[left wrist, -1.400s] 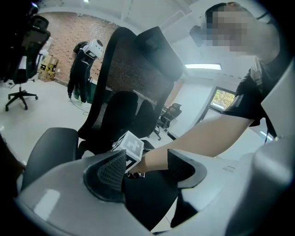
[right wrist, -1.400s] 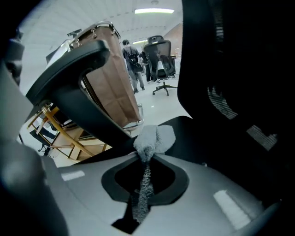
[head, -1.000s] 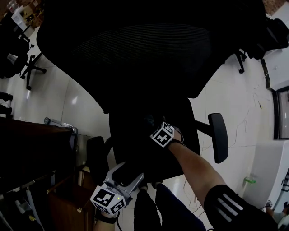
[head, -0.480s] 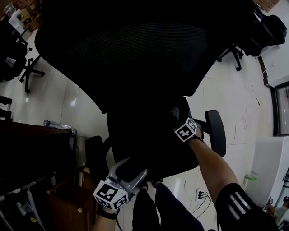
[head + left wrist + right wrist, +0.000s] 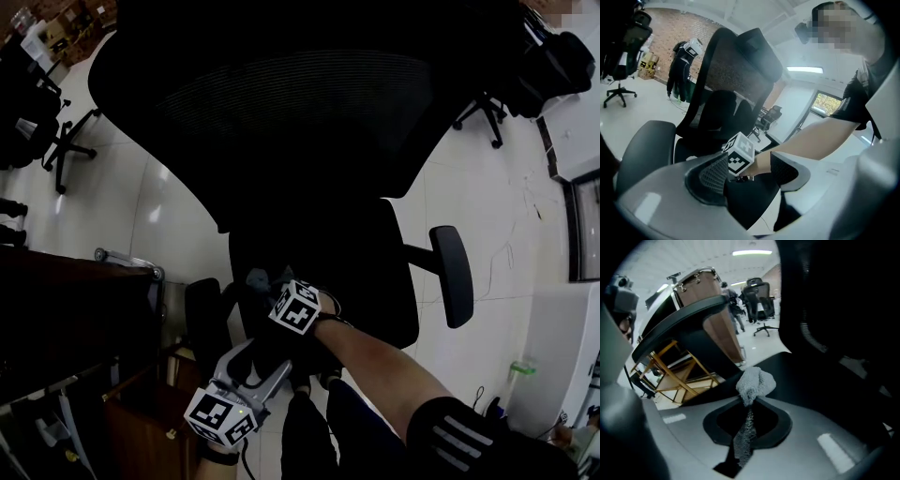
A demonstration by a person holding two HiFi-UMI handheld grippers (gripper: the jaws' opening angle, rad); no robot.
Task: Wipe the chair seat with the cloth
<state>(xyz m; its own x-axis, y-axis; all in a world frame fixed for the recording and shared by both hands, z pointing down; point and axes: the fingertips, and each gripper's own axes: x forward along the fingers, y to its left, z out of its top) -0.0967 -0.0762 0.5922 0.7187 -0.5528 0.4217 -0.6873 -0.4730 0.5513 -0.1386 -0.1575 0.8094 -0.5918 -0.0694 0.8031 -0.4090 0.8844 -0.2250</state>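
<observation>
Seat (image 5: pixel 366 272) open toward the right armrest (image 5: pixel 452 275) (tall backrest (image 5: pixel 291 112) behind), desk (image 5: pixel 66 300) close on the left.

The seat (image 5: pixel 366 253) is in front of me. The chair back (image 5: pixel 300 103) is behind it, and an armrest (image 5: pixel 453 277) is on its right. My right gripper (image 5: pixel 749 401) is over the seat's near left part, with the cloth (image 5: pixel 754 383) between its jaws. My left gripper (image 5: pixel 750 171) is nearer me, by the seat's near edge. A desk (image 5: pixel 66 300) is on my left.
</observation>
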